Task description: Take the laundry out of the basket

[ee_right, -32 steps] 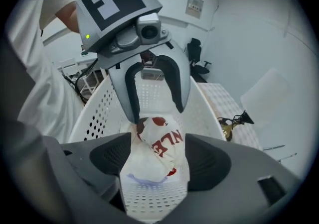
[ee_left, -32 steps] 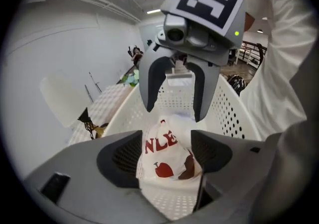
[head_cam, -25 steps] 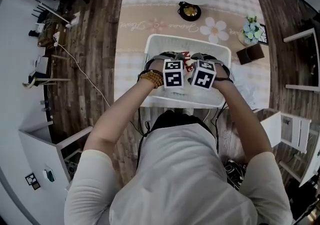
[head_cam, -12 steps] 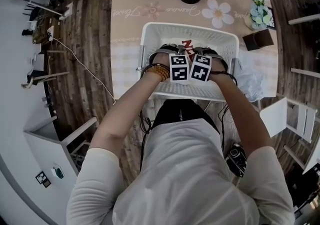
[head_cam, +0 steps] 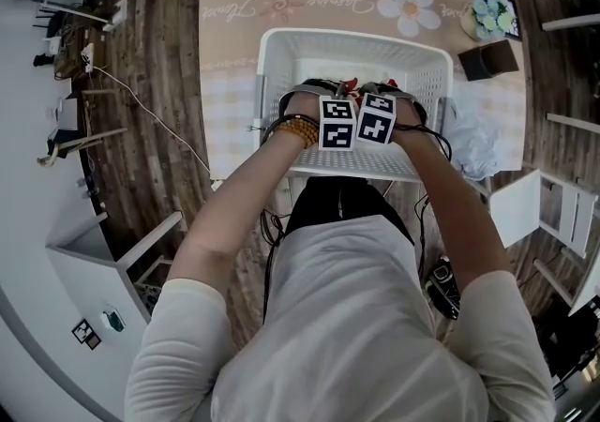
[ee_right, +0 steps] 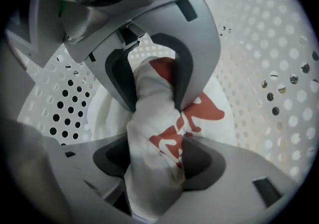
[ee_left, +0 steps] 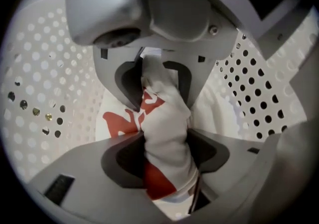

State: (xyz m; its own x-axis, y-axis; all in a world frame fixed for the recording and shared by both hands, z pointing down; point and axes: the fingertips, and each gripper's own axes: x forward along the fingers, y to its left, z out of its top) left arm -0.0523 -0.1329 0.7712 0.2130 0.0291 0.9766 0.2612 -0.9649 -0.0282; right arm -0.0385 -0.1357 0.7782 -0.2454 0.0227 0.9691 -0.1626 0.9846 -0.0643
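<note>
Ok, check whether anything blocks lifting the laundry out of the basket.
Nothing visible does. Both the left gripper and right gripper have just closed their jaws onto the white red-printed garment, and the white perforated basket is open above it.

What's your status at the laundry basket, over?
Jaws just closed in: left gripper and right gripper each pinching the white red-printed garment. Garment down inside the basket, not yet lifted. Nothing in the way.
</note>
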